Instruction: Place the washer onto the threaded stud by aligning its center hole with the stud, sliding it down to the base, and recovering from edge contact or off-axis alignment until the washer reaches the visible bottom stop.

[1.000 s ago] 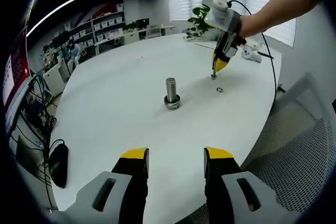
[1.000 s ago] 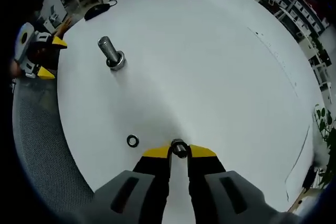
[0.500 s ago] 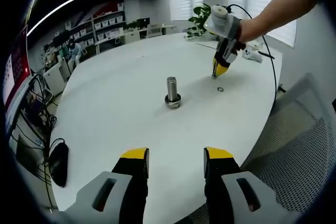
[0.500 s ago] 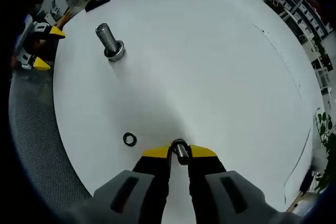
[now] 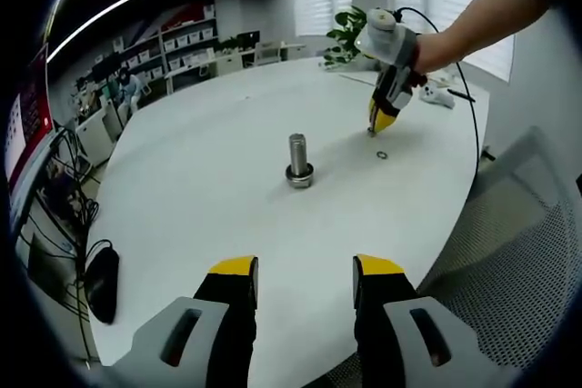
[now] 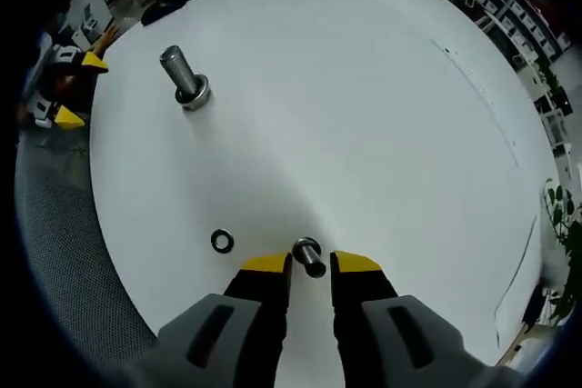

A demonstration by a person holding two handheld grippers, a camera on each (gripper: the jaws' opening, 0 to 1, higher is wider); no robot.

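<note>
The right hand-held gripper [image 6: 309,263] is spreading its jaws and letting go of a small bolt [image 6: 308,256] on the counter [image 6: 364,106], the washer [image 6: 221,242] is lying untouched just beside it, well apart from the stud [image 6: 183,78], and the left hand-held gripper [image 5: 303,279] is waiting released.

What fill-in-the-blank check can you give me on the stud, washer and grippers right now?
The stud stands ___ on the table. The washer lies flat on the table, nearer the ___ gripper's jaws than the stud. The left gripper is ___ and holds nothing.
Missing words: upright; right; open.
</note>
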